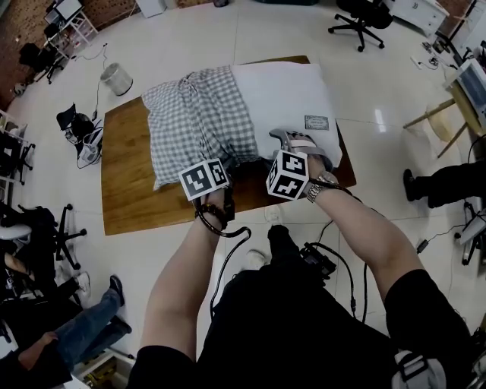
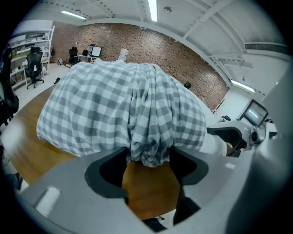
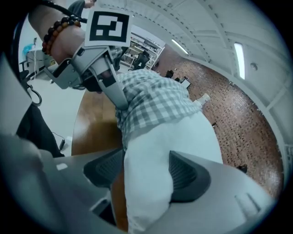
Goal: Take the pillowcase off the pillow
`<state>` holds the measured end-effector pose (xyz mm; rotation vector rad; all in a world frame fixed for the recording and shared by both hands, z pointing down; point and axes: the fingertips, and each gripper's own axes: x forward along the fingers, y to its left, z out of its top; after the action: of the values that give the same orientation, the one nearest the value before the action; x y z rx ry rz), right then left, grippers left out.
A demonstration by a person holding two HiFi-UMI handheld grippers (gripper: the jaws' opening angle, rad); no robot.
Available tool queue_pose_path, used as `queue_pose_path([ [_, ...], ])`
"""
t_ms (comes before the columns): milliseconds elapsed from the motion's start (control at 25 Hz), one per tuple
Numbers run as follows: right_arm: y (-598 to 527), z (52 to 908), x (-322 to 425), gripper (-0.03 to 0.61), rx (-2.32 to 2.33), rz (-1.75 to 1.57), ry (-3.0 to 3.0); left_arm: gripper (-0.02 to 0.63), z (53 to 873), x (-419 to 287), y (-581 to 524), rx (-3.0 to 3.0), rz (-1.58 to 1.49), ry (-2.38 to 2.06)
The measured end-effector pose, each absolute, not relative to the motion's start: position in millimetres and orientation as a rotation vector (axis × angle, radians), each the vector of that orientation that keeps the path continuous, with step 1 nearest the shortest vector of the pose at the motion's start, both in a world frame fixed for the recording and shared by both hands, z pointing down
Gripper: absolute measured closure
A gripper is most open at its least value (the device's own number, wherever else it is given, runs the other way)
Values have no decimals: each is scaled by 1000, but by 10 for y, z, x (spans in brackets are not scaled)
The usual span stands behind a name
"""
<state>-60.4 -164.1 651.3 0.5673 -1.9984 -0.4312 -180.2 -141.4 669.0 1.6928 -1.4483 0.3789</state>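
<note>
A pillow lies on a low wooden table (image 1: 129, 182). Its grey-and-white checked pillowcase (image 1: 197, 114) is bunched over the left half, and the bare white pillow (image 1: 285, 95) shows on the right. My left gripper (image 1: 222, 169) is at the case's near edge. In the left gripper view its jaws (image 2: 149, 157) stand wide, with a gathered fold of pillowcase (image 2: 149, 146) between the tips. My right gripper (image 1: 298, 143) is at the pillow's near right corner. In the right gripper view the white pillow (image 3: 151, 173) fills the gap of the gripper (image 3: 146, 171) and bulges round both pads.
A white waste bin (image 1: 116, 78) and a heap of cables (image 1: 80, 133) lie on the floor left of the table. An office chair (image 1: 364, 19) stands far back. A person's legs (image 1: 83, 327) are at lower left, a shoe (image 1: 414, 186) and a wooden stand (image 1: 448, 114) at right.
</note>
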Motion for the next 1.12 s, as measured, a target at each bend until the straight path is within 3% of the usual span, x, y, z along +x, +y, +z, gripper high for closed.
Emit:
queue_pose_path([
  [80, -1715, 6633, -561, 282, 552, -450, -1961, 351, 6764, -1828, -1470, 1695, 407, -1455],
  [200, -1867, 6625, -458, 443, 581, -492, -1926, 441, 6800, -1871, -1549, 1695, 409, -1448],
  [320, -1935, 6578, -407, 548, 591, -510, -1906, 548, 6762, -1945, -1568, 1703, 405, -1460],
  [480, -1992, 6448, -301, 561, 613, -536, -1889, 589, 6646, -2055, -1562, 1722, 403, -1515],
  [1120, -1866, 6145, 75, 563, 682, -607, -1859, 591, 6470, -2753, -1222, 1634, 288, -1643],
])
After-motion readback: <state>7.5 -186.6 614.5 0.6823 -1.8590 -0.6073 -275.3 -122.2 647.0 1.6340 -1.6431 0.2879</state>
